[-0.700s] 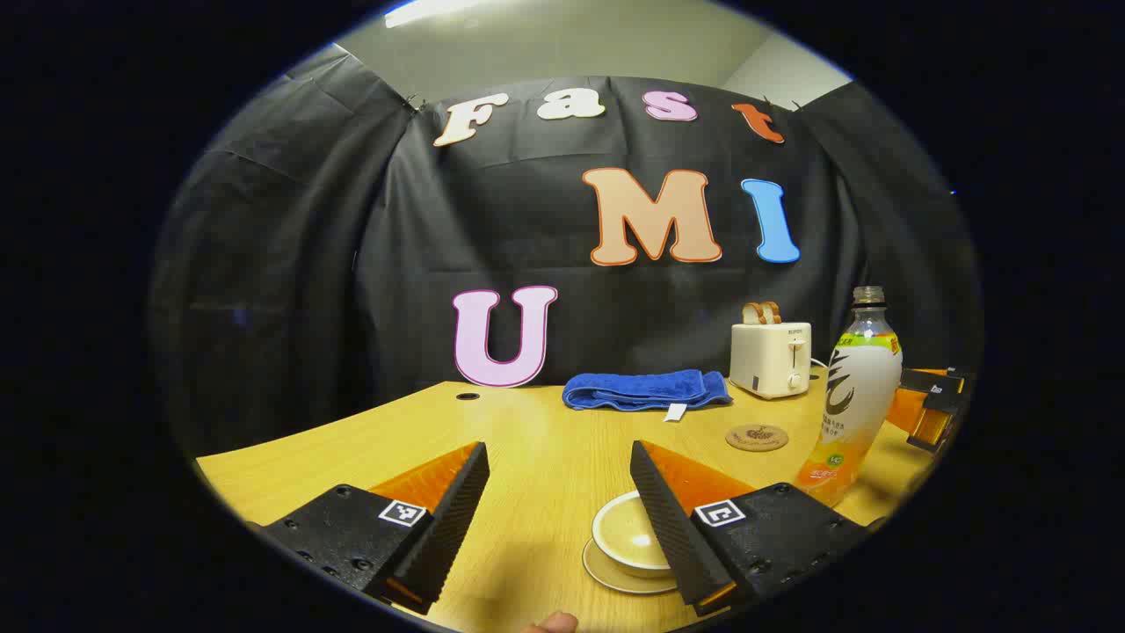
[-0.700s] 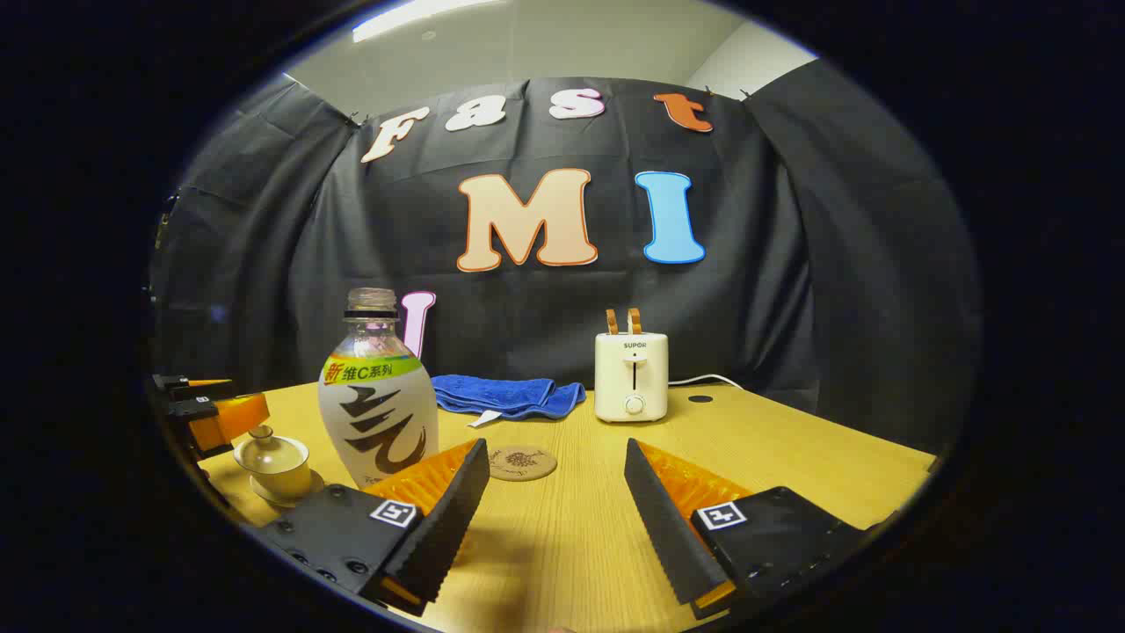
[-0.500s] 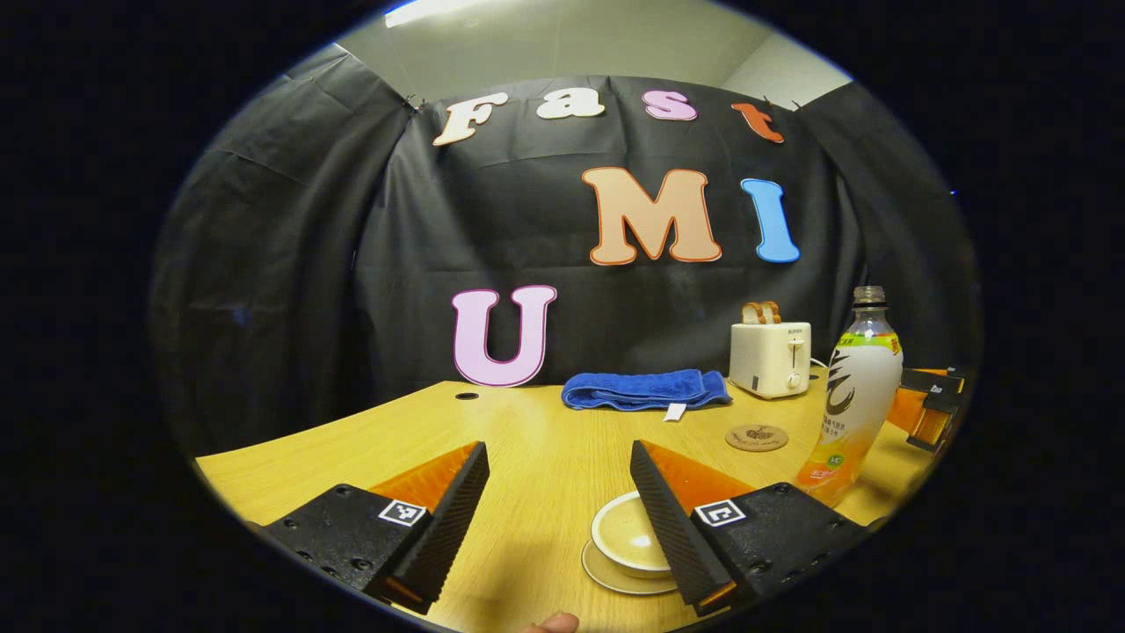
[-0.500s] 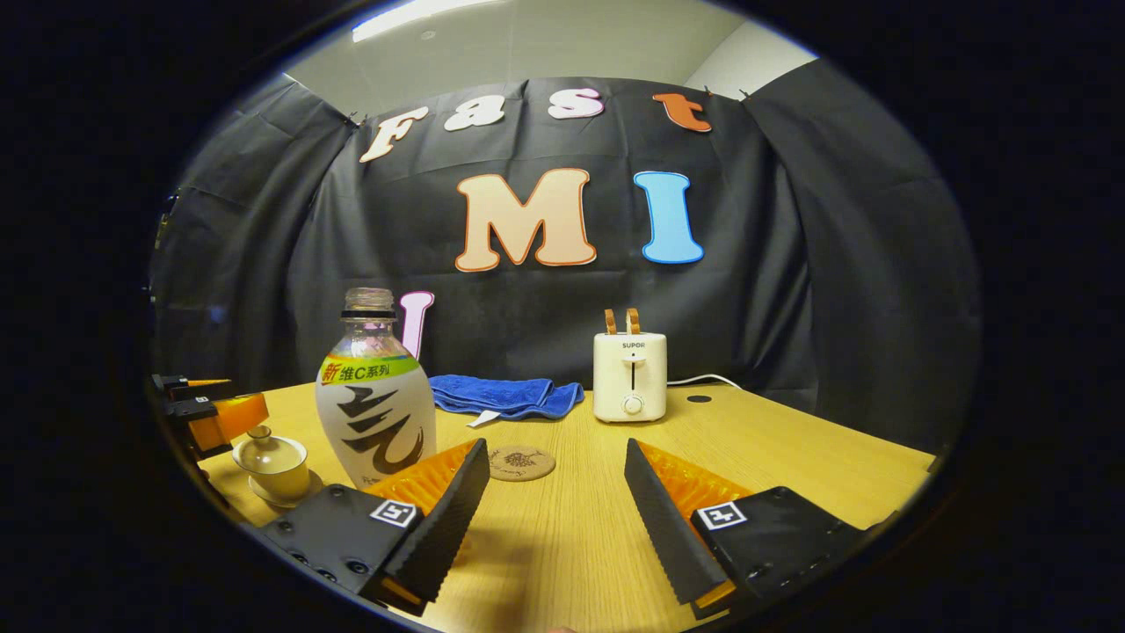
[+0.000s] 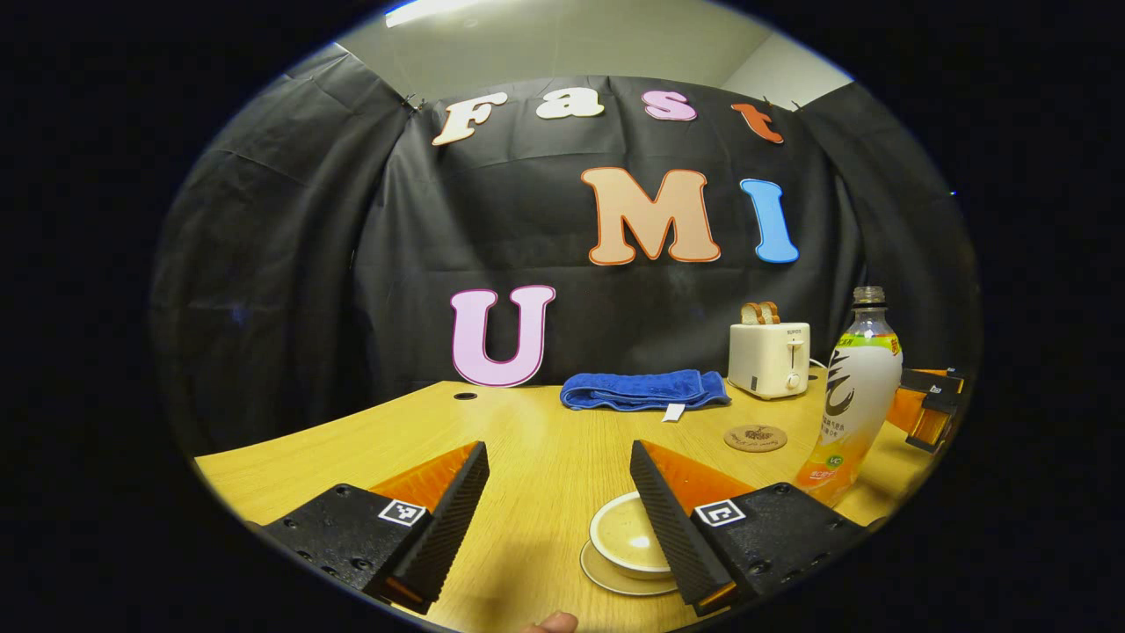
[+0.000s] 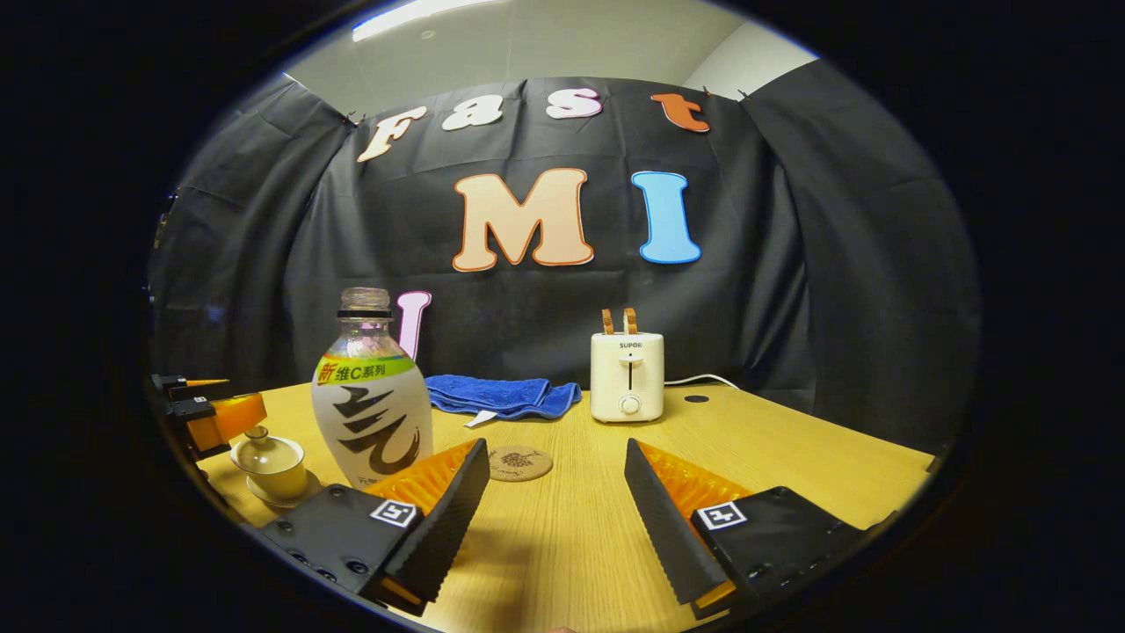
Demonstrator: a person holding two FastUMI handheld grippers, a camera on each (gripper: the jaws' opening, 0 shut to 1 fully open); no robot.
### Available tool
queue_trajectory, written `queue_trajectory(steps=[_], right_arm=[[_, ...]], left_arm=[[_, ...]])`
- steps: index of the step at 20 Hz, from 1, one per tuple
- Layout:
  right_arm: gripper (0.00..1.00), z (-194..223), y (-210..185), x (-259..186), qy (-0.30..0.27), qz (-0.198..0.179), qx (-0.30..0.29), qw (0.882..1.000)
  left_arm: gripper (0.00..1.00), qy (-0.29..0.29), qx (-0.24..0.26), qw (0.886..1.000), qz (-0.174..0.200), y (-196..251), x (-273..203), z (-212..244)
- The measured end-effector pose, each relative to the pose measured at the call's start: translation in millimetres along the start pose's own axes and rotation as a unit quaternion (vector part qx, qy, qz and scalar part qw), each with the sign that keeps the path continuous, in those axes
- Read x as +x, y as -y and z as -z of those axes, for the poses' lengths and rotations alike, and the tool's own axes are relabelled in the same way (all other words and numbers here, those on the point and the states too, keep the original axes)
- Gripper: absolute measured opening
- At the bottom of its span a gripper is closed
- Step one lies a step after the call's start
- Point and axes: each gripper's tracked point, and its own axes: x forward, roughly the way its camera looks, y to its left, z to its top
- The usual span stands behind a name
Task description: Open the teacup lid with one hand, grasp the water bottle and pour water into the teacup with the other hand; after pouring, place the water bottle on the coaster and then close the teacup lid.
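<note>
Teacup (image 6: 268,463) with its lid (image 6: 260,450) on sits on a saucer at the near left of the wooden table (image 6: 791,448), low beside the left gripper (image 5: 558,497), whose jaws are spread and empty, likely poised to lift the lid. Just right of the cup stands the uncapped water bottle (image 6: 371,404), upright, beside the right gripper (image 6: 555,497), also spread wide with nothing held. Behind the bottle, the small round coaster (image 6: 520,462) lies bare, awaiting the bottle after pouring.
</note>
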Motion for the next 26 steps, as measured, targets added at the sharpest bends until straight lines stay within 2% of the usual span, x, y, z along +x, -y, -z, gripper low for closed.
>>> queue_trajectory(steps=[2,3,10,11,12,19,23,26], right_arm=[[0.99,-1.2,0.4,-0.9,0.000,0.000,0.000,1.000],[0.95,-0.5,0.7,-0.9,0.000,0.001,0.000,1.000],[0.95,-0.9,3.7,0.6,0.001,0.008,0.000,1.000],[0.99,-0.3,3.0,0.1,0.001,0.009,0.000,1.000],[0.95,-0.8,3.0,0.0,0.001,0.008,0.000,1.000],[0.95,-0.5,1.4,0.3,0.001,0.004,0.000,1.000],[0.95,-0.2,0.1,0.3,0.001,0.000,0.001,1.000],[0.94,-0.5,0.0,0.2,0.001,-0.002,0.001,1.000]], left_arm=[[0.94,0.000,0.000,1.000,0.000,0.1,0.6,0.0],[0.95,0.000,0.000,1.000,0.001,0.3,0.5,0.5],[0.94,0.000,0.000,1.000,0.002,0.9,-0.4,-0.5],[0.94,-0.002,0.001,1.000,0.006,2.6,-0.9,0.8],[0.94,-0.004,0.002,1.000,0.010,5.0,-2.0,0.7],[0.94,0.004,0.017,0.998,0.068,36.4,-14.3,-18.6],[0.96,-0.029,0.025,0.995,0.091,49.2,-14.9,-8.3],[0.93,-0.057,0.024,0.994,0.095,51.8,-13.9,4.2]])
